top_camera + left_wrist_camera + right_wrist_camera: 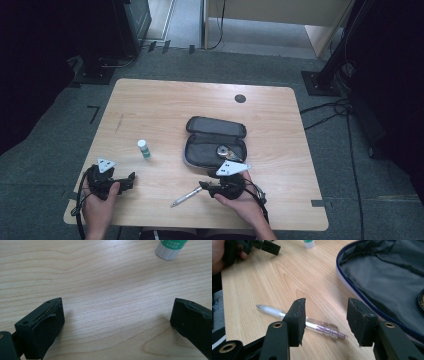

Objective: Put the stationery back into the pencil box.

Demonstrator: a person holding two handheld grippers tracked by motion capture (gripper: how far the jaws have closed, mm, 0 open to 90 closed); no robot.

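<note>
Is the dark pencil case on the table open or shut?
Open: the pencil case has its lid folded back, its grey lining and zipper edge are exposed, and a small round item lies inside.

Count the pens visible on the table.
1: the pen lies near the front edge, left of the right hand-held gripper. Others may be hidden inside the open pencil case.

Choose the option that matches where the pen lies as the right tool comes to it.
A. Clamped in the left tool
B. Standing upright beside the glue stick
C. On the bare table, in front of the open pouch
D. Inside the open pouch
C: the pen lies flat on the table, outside the open pouch, with the right tool open above it.
</note>
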